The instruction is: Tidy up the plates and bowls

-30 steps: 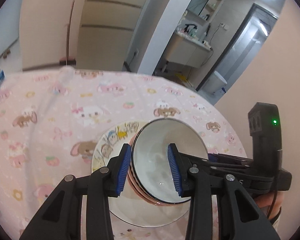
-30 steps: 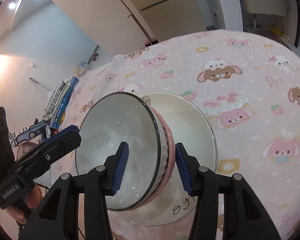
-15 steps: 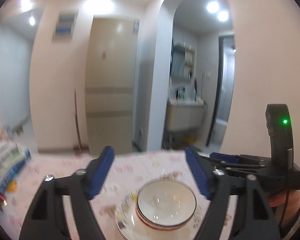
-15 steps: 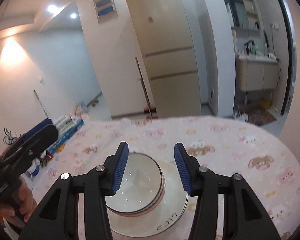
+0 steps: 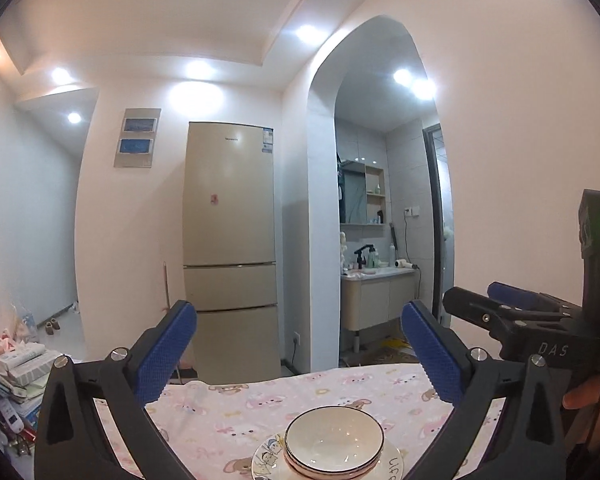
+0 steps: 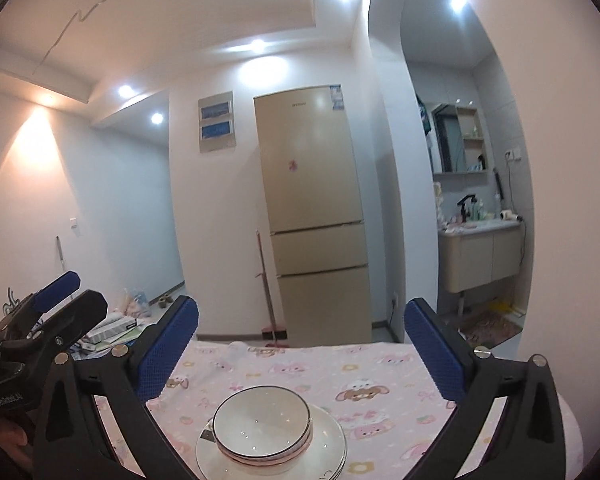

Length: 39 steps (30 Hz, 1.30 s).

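A stack of white bowls with dark rims [image 5: 334, 449] sits on a stack of white plates [image 5: 392, 464] on the pink cartoon tablecloth [image 5: 236, 412]. The same bowls [image 6: 262, 426] and plates [image 6: 328, 446] show in the right wrist view. My left gripper [image 5: 300, 354] is open, empty and raised well above and behind the stack. My right gripper [image 6: 300, 352] is open and empty too, held at a similar height. Each gripper shows at the edge of the other's view.
The round table's far edge [image 6: 300, 346] faces a beige fridge [image 6: 316, 216]. A broom [image 6: 266, 288] leans by the fridge. Books and clutter [image 5: 16, 376] lie to the left. A washbasin cabinet [image 5: 380, 296] stands behind the arch at right.
Both grippers let go of the bowls, opened wide and drew back and up from the stack. The bowls now rest on the plates.
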{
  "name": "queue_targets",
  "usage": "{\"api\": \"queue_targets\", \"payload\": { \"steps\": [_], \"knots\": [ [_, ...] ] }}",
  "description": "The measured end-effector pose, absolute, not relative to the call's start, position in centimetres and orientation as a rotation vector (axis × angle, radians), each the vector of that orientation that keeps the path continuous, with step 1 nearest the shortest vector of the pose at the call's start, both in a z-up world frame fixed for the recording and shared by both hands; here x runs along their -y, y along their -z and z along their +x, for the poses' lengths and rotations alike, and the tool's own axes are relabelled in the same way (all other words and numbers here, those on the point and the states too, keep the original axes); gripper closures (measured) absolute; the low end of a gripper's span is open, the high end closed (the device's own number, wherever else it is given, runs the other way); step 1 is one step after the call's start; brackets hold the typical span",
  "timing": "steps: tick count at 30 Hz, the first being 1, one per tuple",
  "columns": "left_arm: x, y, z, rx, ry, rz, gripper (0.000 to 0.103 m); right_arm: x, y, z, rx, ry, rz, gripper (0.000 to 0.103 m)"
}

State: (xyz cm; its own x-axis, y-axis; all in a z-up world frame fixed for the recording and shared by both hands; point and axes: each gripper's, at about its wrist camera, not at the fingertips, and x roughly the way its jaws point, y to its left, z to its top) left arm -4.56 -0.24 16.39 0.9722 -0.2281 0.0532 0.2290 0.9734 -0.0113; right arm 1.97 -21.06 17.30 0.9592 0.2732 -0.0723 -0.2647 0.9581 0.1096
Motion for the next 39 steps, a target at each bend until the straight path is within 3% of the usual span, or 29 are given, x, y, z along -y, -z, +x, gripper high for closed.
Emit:
{"api": "queue_targets", "payload": {
  "steps": [9,19,39],
  "knots": [
    [-0.7,-12.8,-5.2,0.059,0.199,-0.061,0.000,20.2,-14.4,0.7,0.002,-0.239,0.066,0.000],
    [0.9,-3.9,-2.7,-0.122,0.193,0.026,0.000,19.2,-6.8,2.2,-0.119,-0.284,0.063,0.000],
    [0.1,-1.6,-3.3,-0.143,0.124,0.028,0.000,20.7,-4.8,2.1,-0.123,-0.304,-0.011,0.000]
  ]
}}
